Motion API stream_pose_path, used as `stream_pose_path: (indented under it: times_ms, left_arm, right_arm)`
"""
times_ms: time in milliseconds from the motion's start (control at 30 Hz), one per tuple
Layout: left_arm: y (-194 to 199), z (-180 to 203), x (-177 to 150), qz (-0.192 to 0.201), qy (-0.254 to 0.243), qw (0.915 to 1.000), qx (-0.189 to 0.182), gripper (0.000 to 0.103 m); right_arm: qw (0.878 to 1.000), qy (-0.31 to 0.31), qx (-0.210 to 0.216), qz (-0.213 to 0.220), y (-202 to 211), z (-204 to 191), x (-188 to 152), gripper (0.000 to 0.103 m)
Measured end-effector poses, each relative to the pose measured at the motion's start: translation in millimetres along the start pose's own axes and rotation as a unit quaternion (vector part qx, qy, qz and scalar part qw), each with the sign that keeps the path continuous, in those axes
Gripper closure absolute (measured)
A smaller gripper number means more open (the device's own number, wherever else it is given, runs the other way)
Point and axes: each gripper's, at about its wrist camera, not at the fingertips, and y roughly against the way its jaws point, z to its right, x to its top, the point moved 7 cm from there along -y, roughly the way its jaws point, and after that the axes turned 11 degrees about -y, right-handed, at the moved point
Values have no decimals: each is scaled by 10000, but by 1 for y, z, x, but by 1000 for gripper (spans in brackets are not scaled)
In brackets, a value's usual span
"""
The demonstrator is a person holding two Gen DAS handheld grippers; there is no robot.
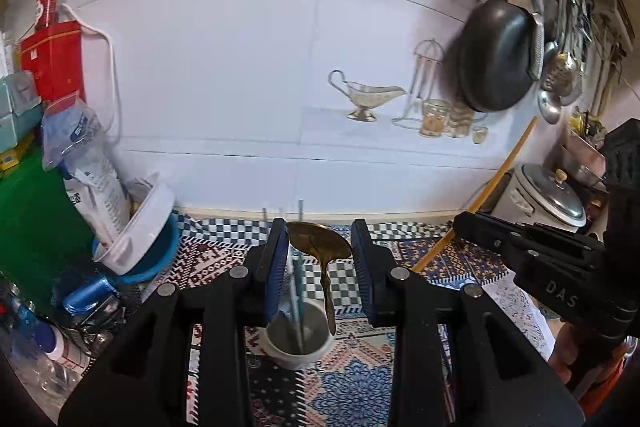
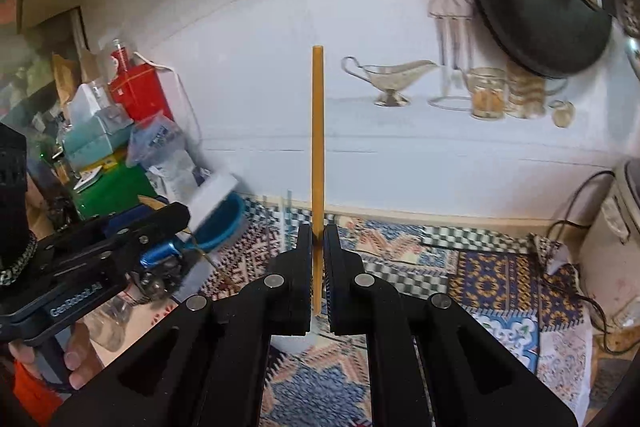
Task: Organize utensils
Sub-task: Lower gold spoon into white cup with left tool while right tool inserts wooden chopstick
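Yellow stick upright, clamped in my right hand-held gripper.
My left hand-held gripper gapes wide around a brass spoon standing in a white cup.

Left gripper: jaws spread wide, nothing pinched
Right gripper: jaws clamped on upright stick

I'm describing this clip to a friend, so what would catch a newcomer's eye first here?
Probably the yellow stick, standing upright, pinched in the right hand-held gripper. Next, the brass spoon leaning out of the white cup between the left hand-held gripper's open jaws, above the patterned cloth. A big black pan hangs upper right.
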Motion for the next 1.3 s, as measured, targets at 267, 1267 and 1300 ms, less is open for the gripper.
stream_pose_path:
  times_ms: [267, 1267, 1300]
  left_arm:
    - [-21, -28, -21, -262, 139, 9995, 127, 72]
    - [-109, -48, -81, -1557, 276, 9874, 10, 71]
    - [-105, -47, -78, -1518, 238, 9881, 27, 71]
  right_arm:
    - [9994, 38, 73, -344, -34, -21, -15, 98]
    - [9843, -165, -490, -1687, -124, -1, -78, 93]
    - [9848, -155, -496, -1659, -122, -1, -77, 91]
